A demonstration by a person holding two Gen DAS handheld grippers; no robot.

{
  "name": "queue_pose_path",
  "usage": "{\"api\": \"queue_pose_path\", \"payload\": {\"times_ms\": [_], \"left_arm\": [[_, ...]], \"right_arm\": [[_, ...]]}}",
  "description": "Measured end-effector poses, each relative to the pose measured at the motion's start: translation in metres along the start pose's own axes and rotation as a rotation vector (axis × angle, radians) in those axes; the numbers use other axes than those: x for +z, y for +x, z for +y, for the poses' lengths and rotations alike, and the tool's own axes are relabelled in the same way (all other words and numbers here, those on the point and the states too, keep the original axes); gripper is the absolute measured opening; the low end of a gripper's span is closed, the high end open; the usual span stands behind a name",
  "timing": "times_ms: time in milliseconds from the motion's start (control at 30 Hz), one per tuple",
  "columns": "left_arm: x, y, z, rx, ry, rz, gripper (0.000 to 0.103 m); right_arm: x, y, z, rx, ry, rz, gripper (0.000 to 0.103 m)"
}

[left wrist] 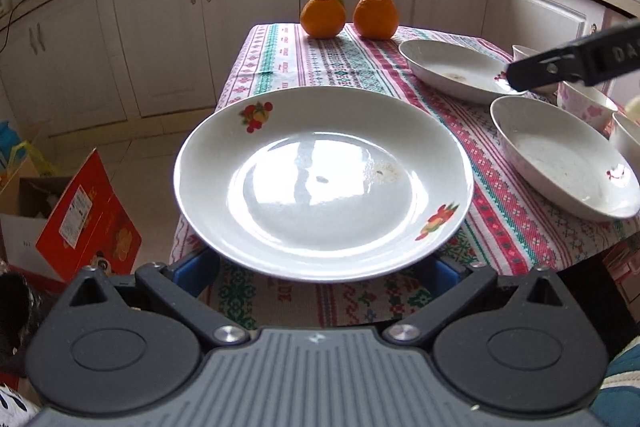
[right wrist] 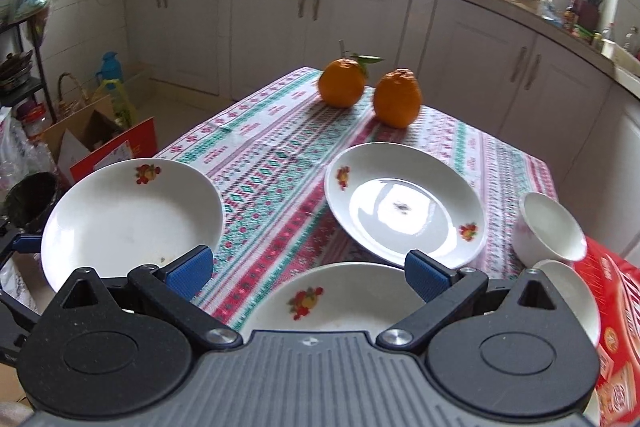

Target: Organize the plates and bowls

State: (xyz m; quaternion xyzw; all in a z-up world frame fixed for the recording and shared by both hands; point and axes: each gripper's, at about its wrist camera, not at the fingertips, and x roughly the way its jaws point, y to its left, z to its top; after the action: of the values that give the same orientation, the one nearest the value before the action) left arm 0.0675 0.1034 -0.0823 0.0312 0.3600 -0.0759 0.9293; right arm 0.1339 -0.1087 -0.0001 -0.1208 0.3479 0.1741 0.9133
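Plate [left wrist: 324, 183] with fruit decals sits over the table's near-left corner, left gripper [left wrist: 320, 267] spread wide at its near rim, blue pads mostly hidden beneath; whether it lifts cannot be told. Right view: right gripper [right wrist: 308, 275] released, empty, above a second plate [right wrist: 340, 303]; third plate [right wrist: 404, 203] and two bowls [right wrist: 552, 231] lie beyond on the tablecloth [right wrist: 272, 163].

I counted three plates [right wrist: 404, 205] [right wrist: 132, 215] [right wrist: 340, 301], two bowls [right wrist: 554, 229] [right wrist: 572, 297], and two oranges [right wrist: 342, 83] [right wrist: 397, 99] on my bench [right wrist: 272, 163].
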Motion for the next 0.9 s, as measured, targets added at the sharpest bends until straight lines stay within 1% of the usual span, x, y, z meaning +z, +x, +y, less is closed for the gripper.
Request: {"api": "queue_pose_path", "payload": {"times_ms": [100, 233, 333, 433, 533, 633, 767, 900], "left_arm": [[0.0, 0.001, 0.0, -0.006, 0.007, -0.007, 0.103], [0.003, 0.003, 0.002, -0.019, 0.015, 0.01, 0.103], [0.0, 0.002, 0.003, -0.032, 0.027, -0.01, 0.103], [-0.002, 0.001, 0.003, -0.031, 0.025, -0.023, 0.103], [-0.004, 0.0, 0.002, -0.029, 0.025, -0.042, 0.103], [-0.004, 0.0, 0.001, -0.024, 0.026, -0.043, 0.103], [-0.007, 0.0, -0.001, -0.02, 0.027, -0.057, 0.103], [-0.006, 0.0, 0.0, -0.022, 0.023, -0.049, 0.103]], "right_arm": [[0.006, 0.008, 0.006, 0.031, -0.027, 0.01, 0.103], [0.015, 0.016, 0.013, 0.068, -0.061, 0.014, 0.103], [0.022, 0.024, 0.017, 0.116, -0.068, 0.023, 0.103], [0.03, 0.035, 0.02, 0.197, -0.076, 0.038, 0.103], [0.041, 0.048, 0.024, 0.317, -0.094, 0.064, 0.103], [0.051, 0.063, 0.029, 0.421, -0.112, 0.093, 0.103], [0.062, 0.088, 0.036, 0.478, -0.151, 0.147, 0.103], [0.07, 0.108, 0.041, 0.545, -0.171, 0.188, 0.103]]}}
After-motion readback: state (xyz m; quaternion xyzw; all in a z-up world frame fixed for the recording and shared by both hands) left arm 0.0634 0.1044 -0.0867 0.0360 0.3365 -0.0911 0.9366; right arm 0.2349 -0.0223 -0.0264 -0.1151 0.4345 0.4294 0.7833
